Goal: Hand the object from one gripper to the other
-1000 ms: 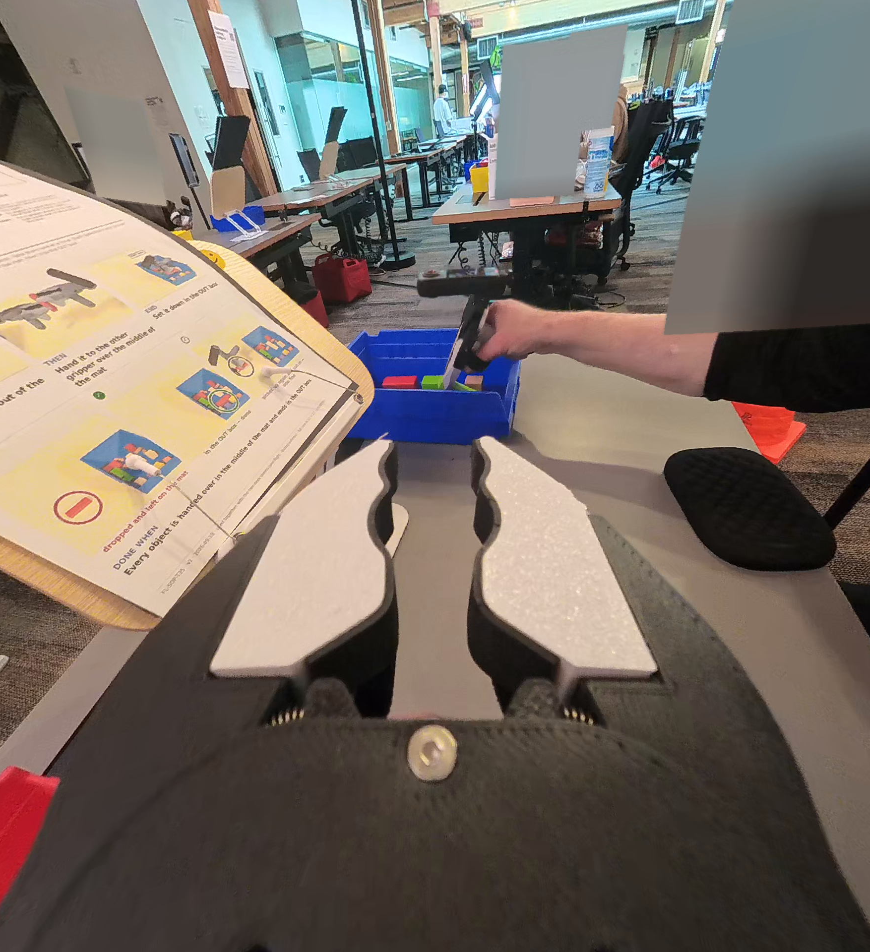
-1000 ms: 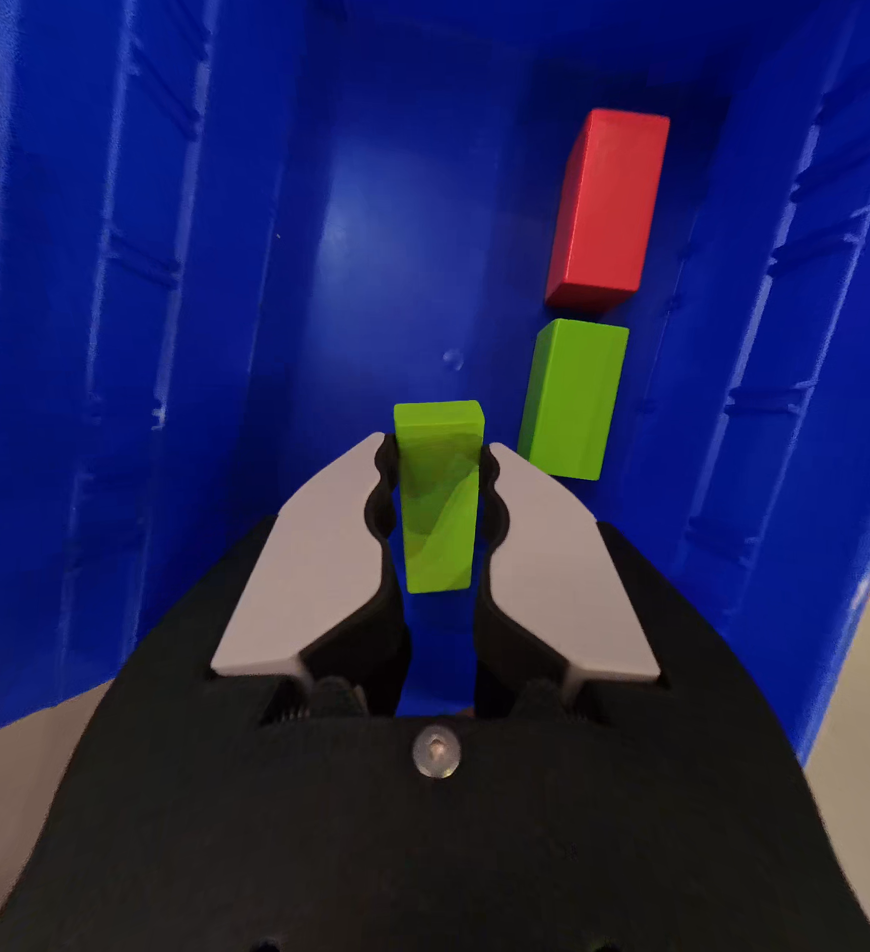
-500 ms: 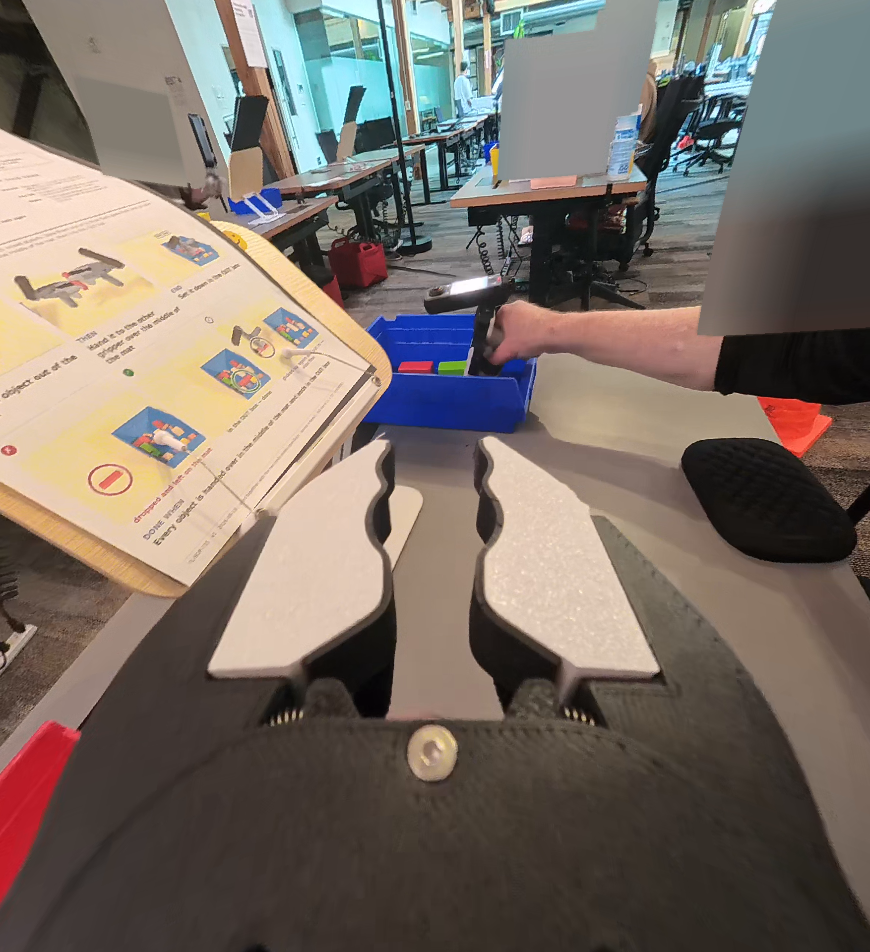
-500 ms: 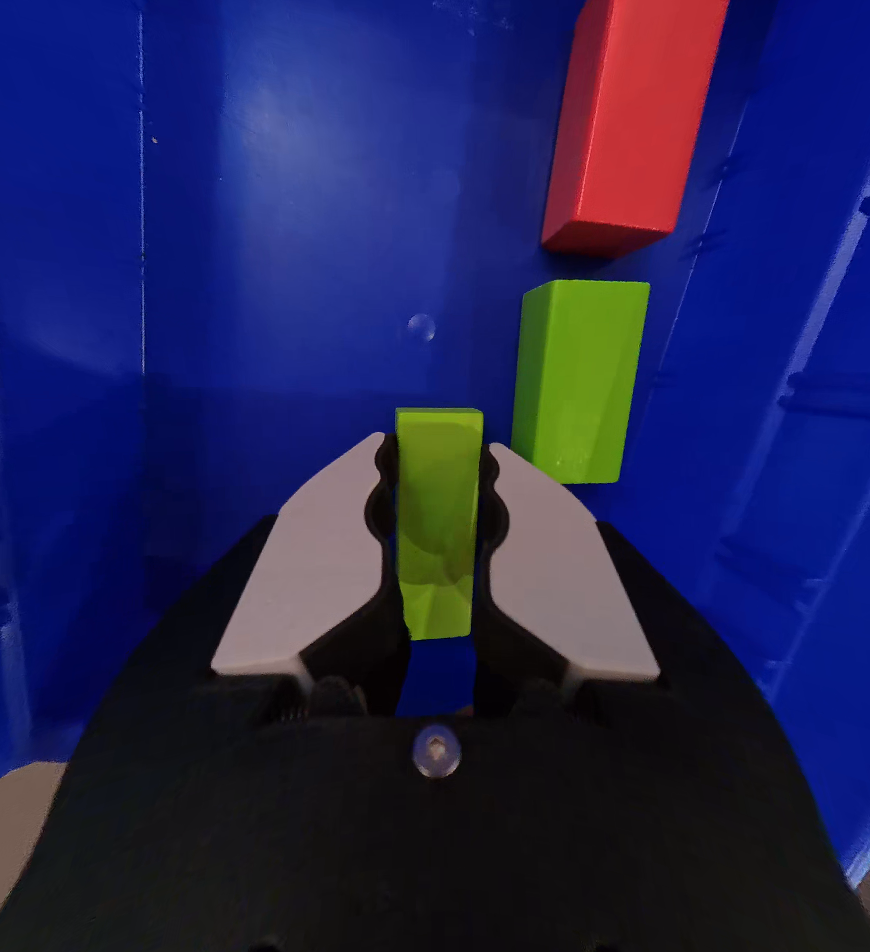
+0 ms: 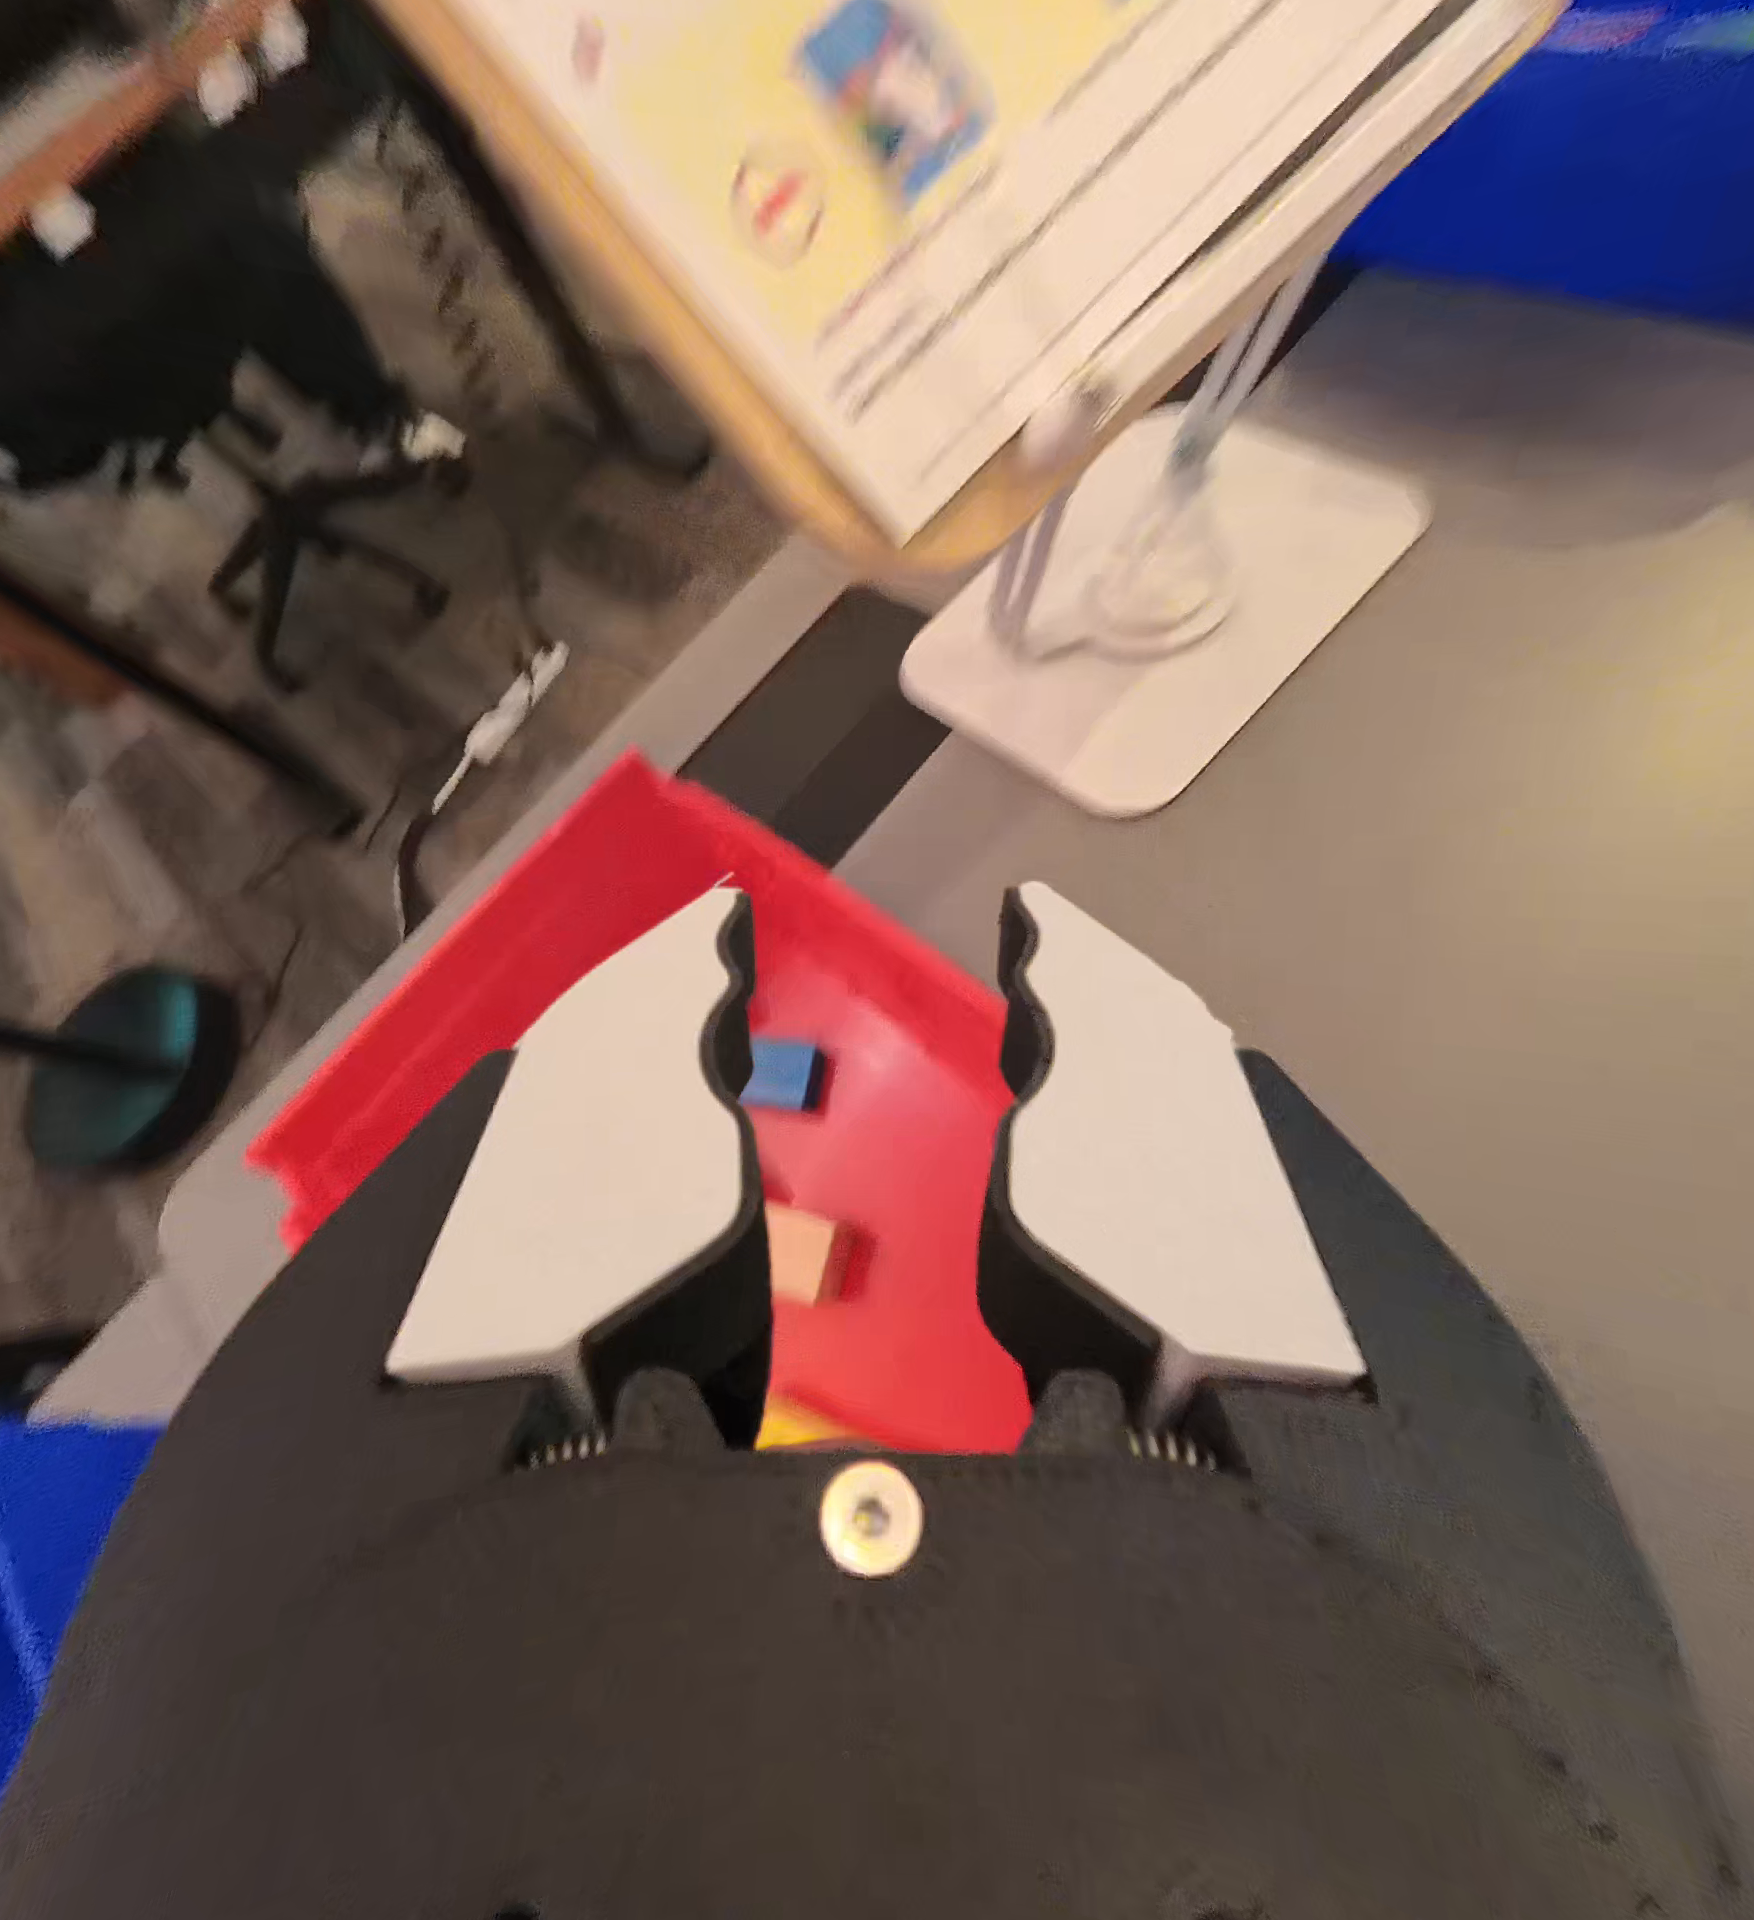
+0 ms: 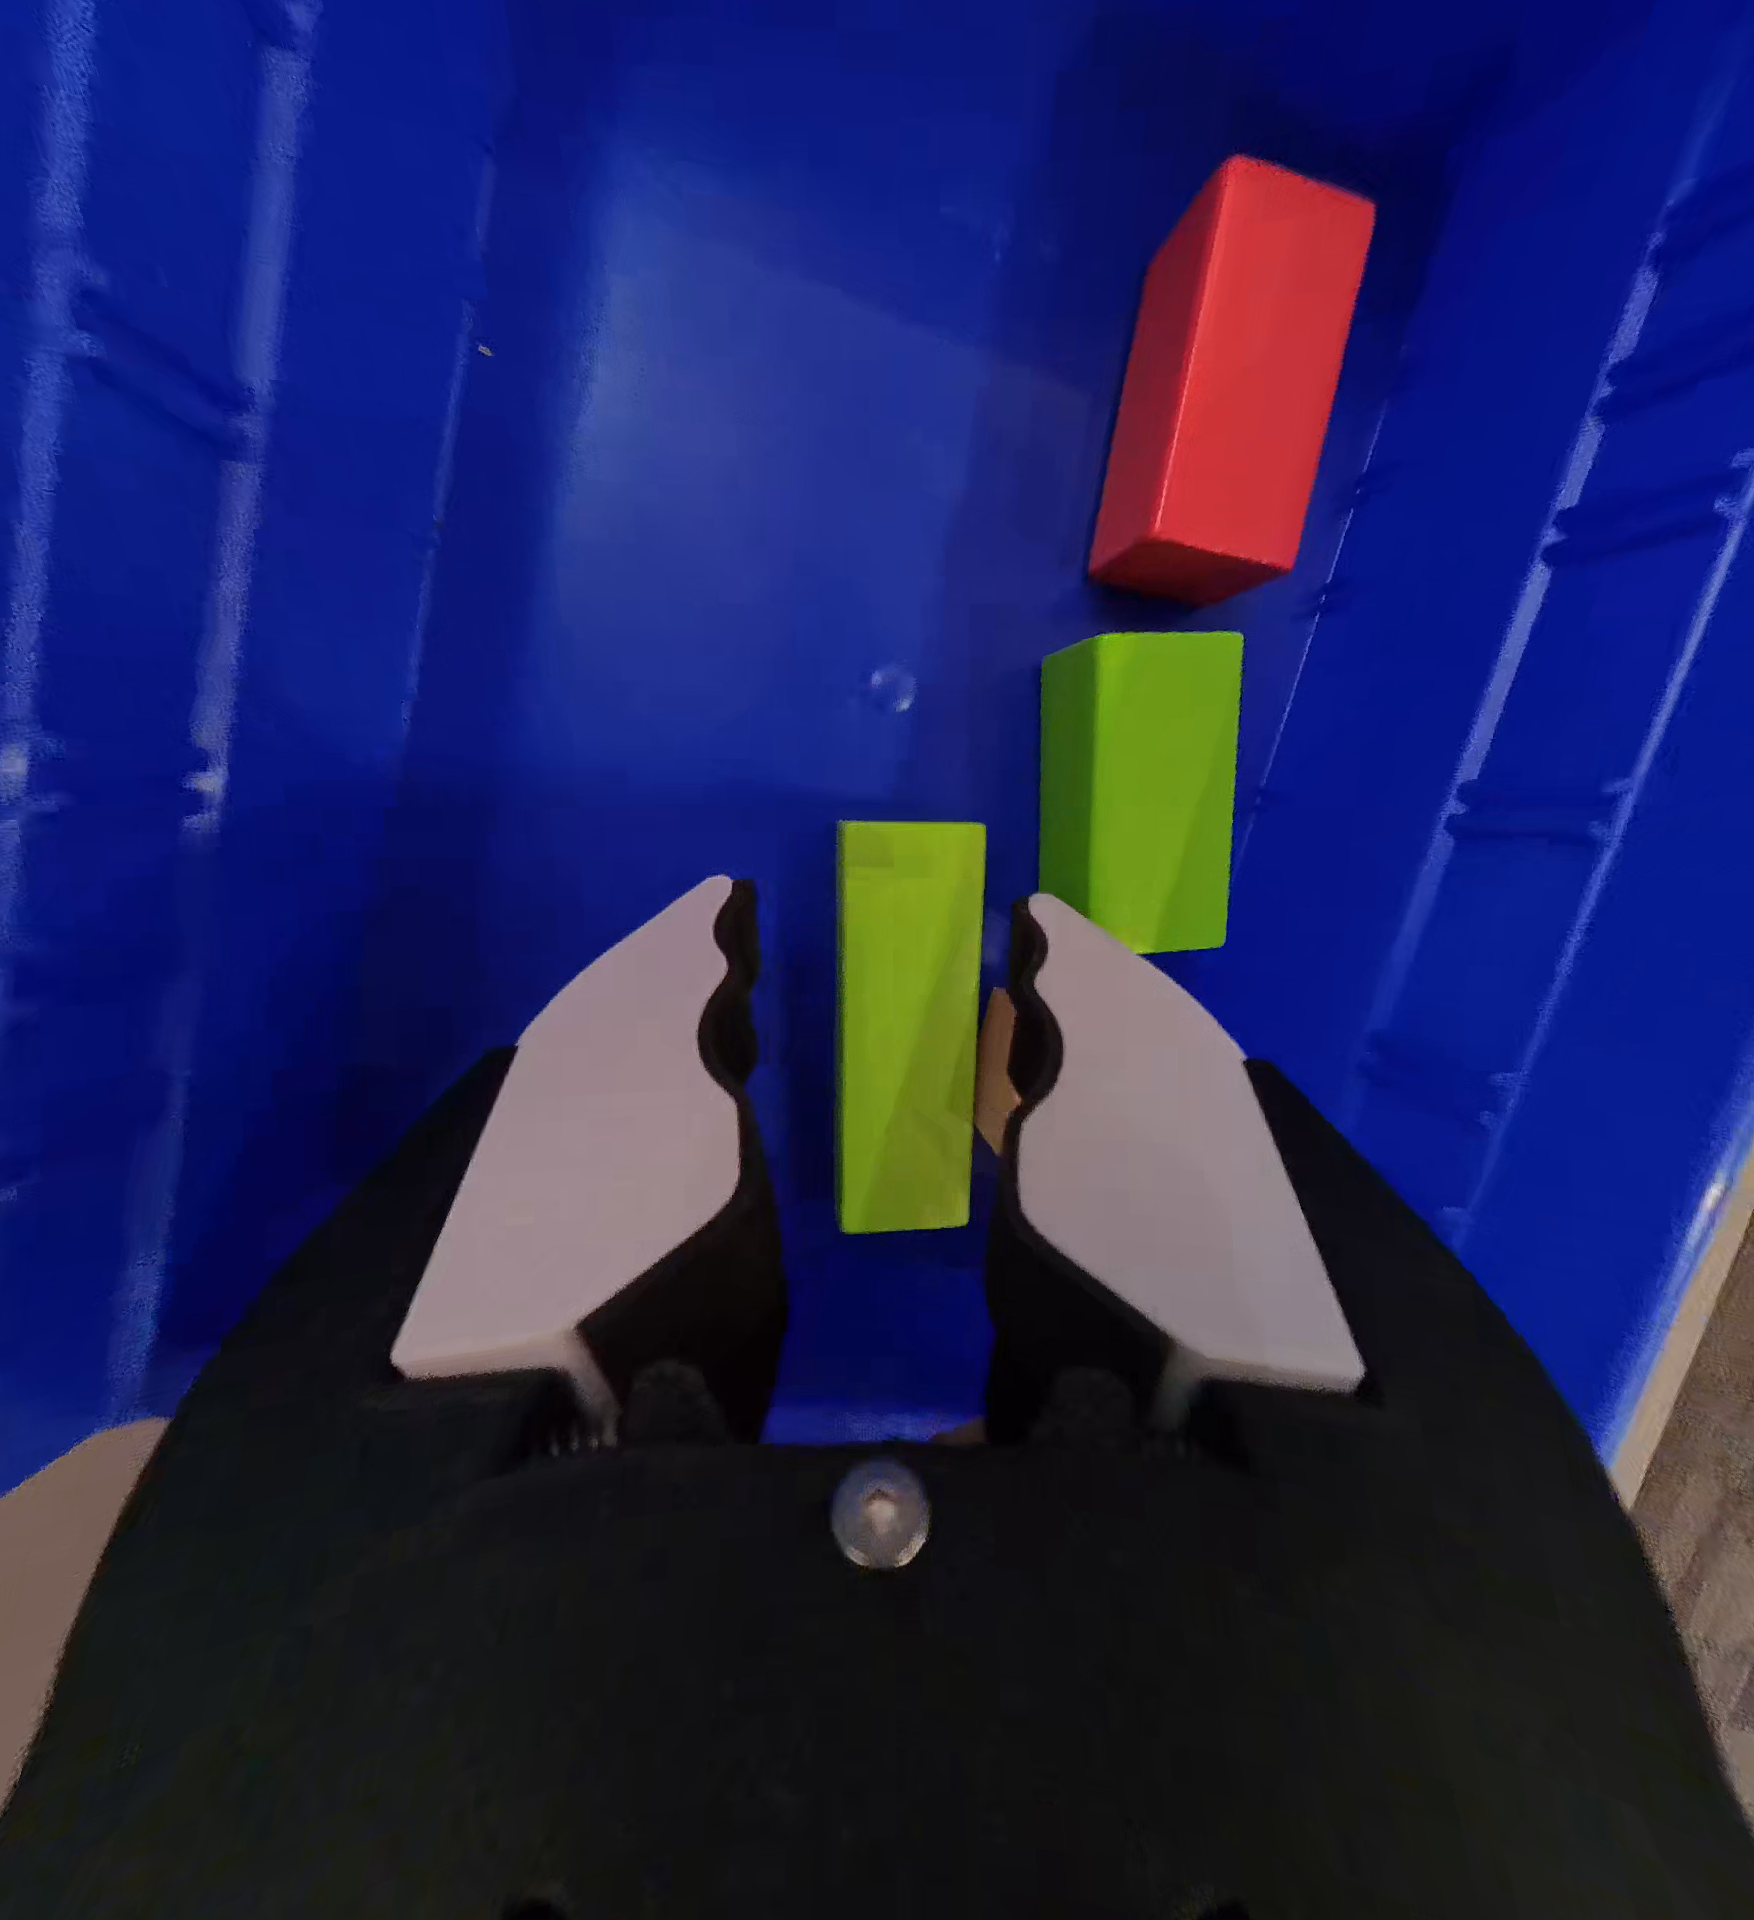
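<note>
In the right wrist view my right gripper [image 6: 878, 914] is open inside the blue bin [image 6: 333, 623]. A light green block [image 6: 904, 1029] stands between its fingers, with blue bin showing on either side, so neither pad presses on it. A sliver of a tan block [image 6: 998, 1060] shows by the right finger. In the blurred left wrist view my left gripper [image 5: 875, 904] is open and empty, looking down over a red bin [image 5: 540, 966]. That bin holds a blue block [image 5: 785, 1075] and a tan block [image 5: 811, 1257].
A second green block [image 6: 1138, 790] and a red block [image 6: 1231, 384] lie along the blue bin's right wall. A tilted instruction board [image 5: 956, 208] on a white base [image 5: 1164, 665] stands on the grey table [image 5: 1475, 1039]. Blue bin walls [image 5: 1631, 208] show at the top right. The gap from one gripper's tips to the other's is roughly 60 cm.
My right gripper was shut on the light green block and has opened, so the block is out of its grasp. My left gripper swung down over the red bin and its jaws spread wider.
</note>
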A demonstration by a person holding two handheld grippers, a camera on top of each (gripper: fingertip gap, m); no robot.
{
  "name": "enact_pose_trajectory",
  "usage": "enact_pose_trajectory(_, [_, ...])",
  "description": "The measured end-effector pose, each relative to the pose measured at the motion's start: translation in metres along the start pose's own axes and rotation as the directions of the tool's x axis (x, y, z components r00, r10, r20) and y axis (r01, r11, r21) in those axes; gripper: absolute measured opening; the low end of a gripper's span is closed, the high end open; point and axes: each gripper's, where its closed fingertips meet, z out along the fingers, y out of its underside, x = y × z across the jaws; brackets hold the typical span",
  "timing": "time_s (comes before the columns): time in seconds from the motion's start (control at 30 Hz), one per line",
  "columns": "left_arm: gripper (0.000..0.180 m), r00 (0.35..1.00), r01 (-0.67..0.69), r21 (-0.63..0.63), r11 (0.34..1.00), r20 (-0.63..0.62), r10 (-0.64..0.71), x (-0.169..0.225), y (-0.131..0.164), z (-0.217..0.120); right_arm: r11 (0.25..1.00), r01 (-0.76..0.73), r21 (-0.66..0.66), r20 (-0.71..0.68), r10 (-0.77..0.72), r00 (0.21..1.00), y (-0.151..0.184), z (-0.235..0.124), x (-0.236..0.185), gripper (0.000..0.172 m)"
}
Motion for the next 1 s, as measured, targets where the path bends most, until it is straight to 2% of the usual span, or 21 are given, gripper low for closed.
enact_pose_trajectory(0.03, [0.046, 0.999, 0.023, -0.072, 0.997, 0.036, -0.02, -0.01, 0.018, 0.005, 1.0, 0.011, 0.015, 0.003, -0.011, 1.0, -0.003, -0.005, -0.003, 0.045])
enact_pose_trajectory(0.13, [0.053, 0.996, 0.035, -0.378, 0.925, 0.093, 0.0, -0.029, 0.088, 0.018, 0.997, 0.037, 0.062, 0.009, -0.038, 0.999, -0.011, -0.019, -0.012, 0.044])
enact_pose_trajectory(0.2, [0.056, 0.998, 0.038, -0.496, 0.867, 0.064, -0.007, -0.03, 0.125, 0.027, 0.995, 0.05, 0.083, 0.017, -0.051, 0.999, -0.015, -0.026, -0.018, 0.043])
enact_pose_trajectory(0.27, [0.059, 0.998, 0.045, -0.556, 0.83, 0.053, -0.019, -0.034, 0.15, 0.038, 0.993, 0.061, 0.102, 0.029, -0.065, 0.997, -0.019, -0.032, -0.024, 0.042])
enact_pose_trajectory(0.4, [0.065, 1.0, 0.024, -0.584, 0.811, 0.023, -0.013, -0.031, 0.169, 0.063, 0.987, 0.089, 0.134, 0.041, -0.096, 0.995, -0.025, -0.041, -0.033, 0.041])
enact_pose_trajectory(0.53, [0.063, 0.998, 0.056, -0.704, 0.708, 0.023, -0.056, -0.025, 0.202, 0.074, 0.98, 0.115, 0.161, 0.054, -0.125, 0.991, -0.028, -0.045, -0.041, 0.04])
enact_pose_trajectory(0.63, [0.046, 0.988, 0.15, -0.714, 0.684, 0.084, -0.129, -0.03, 0.208, 0.075, 0.978, 0.124, 0.169, 0.059, -0.136, 0.989, -0.028, -0.046, -0.044, 0.04])
enact_pose_trajectory(0.8, [0.044, 0.979, 0.191, -0.7, 0.688, 0.089, -0.182, -0.029, 0.208, 0.075, 0.967, 0.133, 0.217, 0.07, -0.151, 0.986, -0.033, -0.058, -0.051, 0.038])
enact_pose_trajectory(0.9, [0.043, 0.977, 0.206, -0.633, 0.746, 0.089, -0.194, -0.033, 0.194, 0.074, 0.951, 0.145, 0.275, 0.07, -0.17, 0.983, -0.042, -0.078, -0.06, 0.039])
enact_pose_trajectory(1.0, [0.044, 0.971, 0.233, -0.487, 0.842, 0.065, -0.231, -0.036, 0.158, 0.066, 0.926, 0.175, 0.335, 0.048, -0.203, 0.978, -0.051, -0.111, -0.073, 0.039])
